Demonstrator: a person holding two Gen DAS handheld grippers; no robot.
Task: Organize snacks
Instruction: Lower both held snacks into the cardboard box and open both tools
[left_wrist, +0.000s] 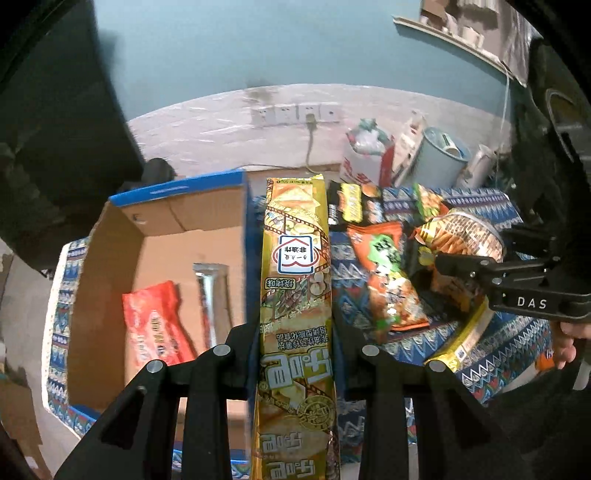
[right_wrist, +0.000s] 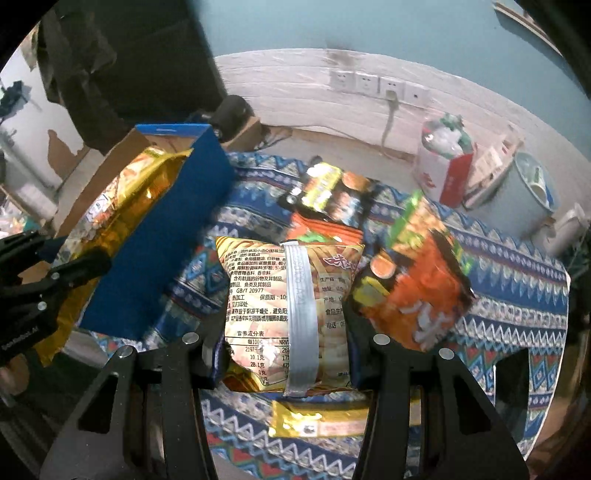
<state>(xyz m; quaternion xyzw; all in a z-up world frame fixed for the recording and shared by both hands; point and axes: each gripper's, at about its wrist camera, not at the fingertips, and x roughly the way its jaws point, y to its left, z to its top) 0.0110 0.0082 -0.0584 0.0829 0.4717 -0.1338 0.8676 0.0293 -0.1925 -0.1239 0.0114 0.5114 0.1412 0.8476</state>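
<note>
L: my left gripper (left_wrist: 295, 354) fingers clamp the gold snack bag (left_wrist: 295, 280) beside the cardboard box (left_wrist: 162, 236) | R: right gripper (right_wrist: 286, 354) fingers pinch the yellow snack pack (right_wrist: 284, 295) above the surface (right_wrist: 517, 295) | Risk: slick foil may slip; bag may catch the box wall.

The black plastic body of the right gripper (left_wrist: 532, 295) bears white letters "DAS". The long gold foil snack packet (left_wrist: 295, 295) carries a white house-shaped badge reading "非油炸". The back of the gold crinkled snack bag (right_wrist: 284, 314) shows "GB/T 20977", "2197", "10.1克" and "28.1克"; other print is too blurred to read.
</note>
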